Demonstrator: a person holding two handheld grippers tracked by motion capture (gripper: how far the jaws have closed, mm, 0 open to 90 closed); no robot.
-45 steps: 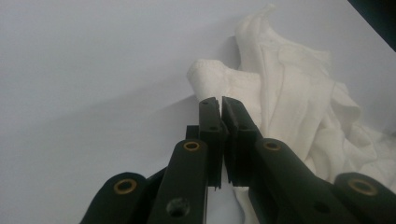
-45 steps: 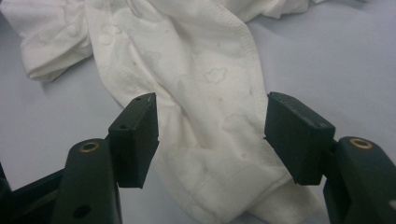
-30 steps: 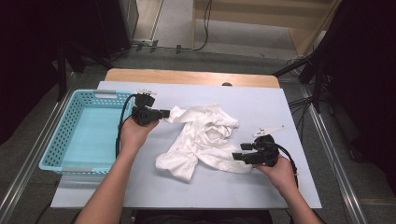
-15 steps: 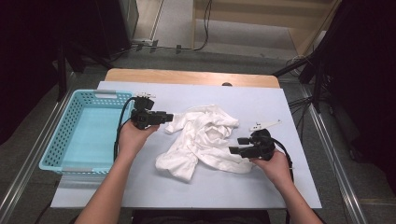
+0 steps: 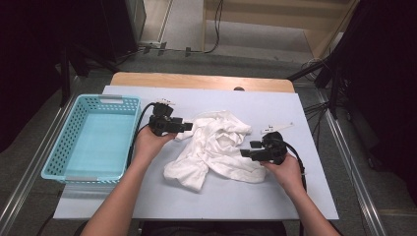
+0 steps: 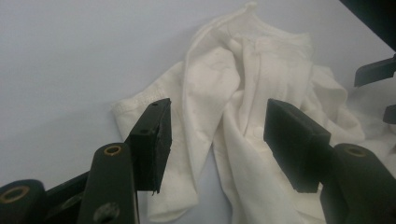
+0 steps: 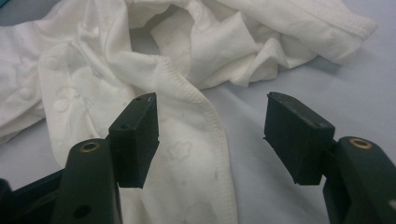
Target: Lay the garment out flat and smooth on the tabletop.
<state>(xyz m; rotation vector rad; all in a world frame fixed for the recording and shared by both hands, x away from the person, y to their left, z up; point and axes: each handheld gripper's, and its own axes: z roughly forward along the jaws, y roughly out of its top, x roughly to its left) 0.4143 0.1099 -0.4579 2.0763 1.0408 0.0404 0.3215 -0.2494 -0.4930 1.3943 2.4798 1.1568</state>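
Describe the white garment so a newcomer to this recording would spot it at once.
Start at the pale blue tabletop, with a light blue perforated plastic basket at its left edge. Right of the basket, mid-table, lies the crumpled white cloth garment, the lone soft, rumpled thing there, stitched along its hems.

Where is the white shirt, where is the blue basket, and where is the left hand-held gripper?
white shirt (image 5: 219, 145), high view, its crumpled middle.
blue basket (image 5: 112, 100), high view, far rim.
left hand-held gripper (image 5: 188, 127), high view, between its jaw tips.
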